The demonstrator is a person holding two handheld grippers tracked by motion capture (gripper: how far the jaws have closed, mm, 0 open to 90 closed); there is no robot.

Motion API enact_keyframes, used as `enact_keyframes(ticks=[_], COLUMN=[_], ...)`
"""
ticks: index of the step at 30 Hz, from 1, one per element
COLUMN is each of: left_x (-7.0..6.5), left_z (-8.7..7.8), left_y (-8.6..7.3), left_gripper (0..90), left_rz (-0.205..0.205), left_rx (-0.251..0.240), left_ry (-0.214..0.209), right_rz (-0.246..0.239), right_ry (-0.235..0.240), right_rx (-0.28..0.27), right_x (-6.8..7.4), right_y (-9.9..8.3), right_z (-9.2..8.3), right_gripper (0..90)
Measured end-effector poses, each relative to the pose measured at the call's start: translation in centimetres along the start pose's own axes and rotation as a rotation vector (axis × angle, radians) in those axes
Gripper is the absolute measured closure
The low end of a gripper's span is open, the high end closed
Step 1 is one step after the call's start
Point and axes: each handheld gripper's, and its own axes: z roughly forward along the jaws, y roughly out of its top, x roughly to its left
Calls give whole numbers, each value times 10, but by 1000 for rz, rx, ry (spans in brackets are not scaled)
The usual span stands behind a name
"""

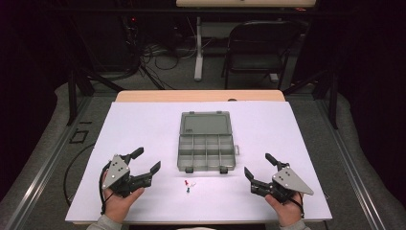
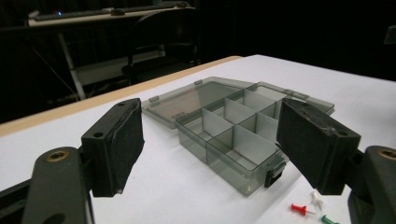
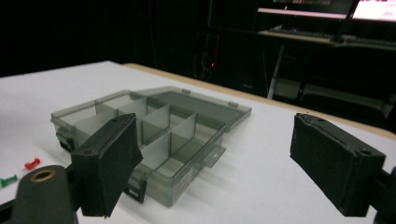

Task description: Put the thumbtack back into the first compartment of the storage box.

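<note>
Both the left hand-held gripper (image 1: 147, 160) and the right hand-held gripper (image 1: 259, 166) rest on the tabletop (image 1: 134, 124) with jaws spread and empty, the open compartment box (image 1: 206, 152) ahead between them and three pushpins (image 1: 188, 185) loose just before it—likely ready for sorting.

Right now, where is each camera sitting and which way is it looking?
High view: above the person's side, looking forward and down at the organizer box; both hands hold open grippers.
Left gripper view: rides the left gripper, looking between its jaws at the box.
Right gripper view: rides the right gripper, facing the box.
All share the box and red pushpin.
</note>
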Motion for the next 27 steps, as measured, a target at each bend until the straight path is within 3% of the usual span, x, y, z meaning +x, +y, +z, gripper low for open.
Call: enact_keyframes(ticks=[5,11,15,22,23,27], left_x=[2,-4,-13,-33,-39,-49], left_z=[4,11,18,34,38,44], left_y=[-4,-7,-9,-14,-14,-16], left_gripper=[228,228,229,296,316,333], left_rz=[-28,-31,-23,-69,-54,-58], left_rx=[19,45,79,144,168,186], left_ry=[-12,-46,-76,-115,-115,-134], right_rz=[24,13,-3,-9,-7,-4], right_ry=[5,11,25,30,28,27], right_rx=[-38,-17,-10,-6,-2,1], right_x=[-2,-1,0,3,2,1], right_y=[-1,-4,-4,-5,-5,-6], right_z=[-4,-3,-3,-4,-4,-2], right_gripper=[151,151,151,151,151,151])
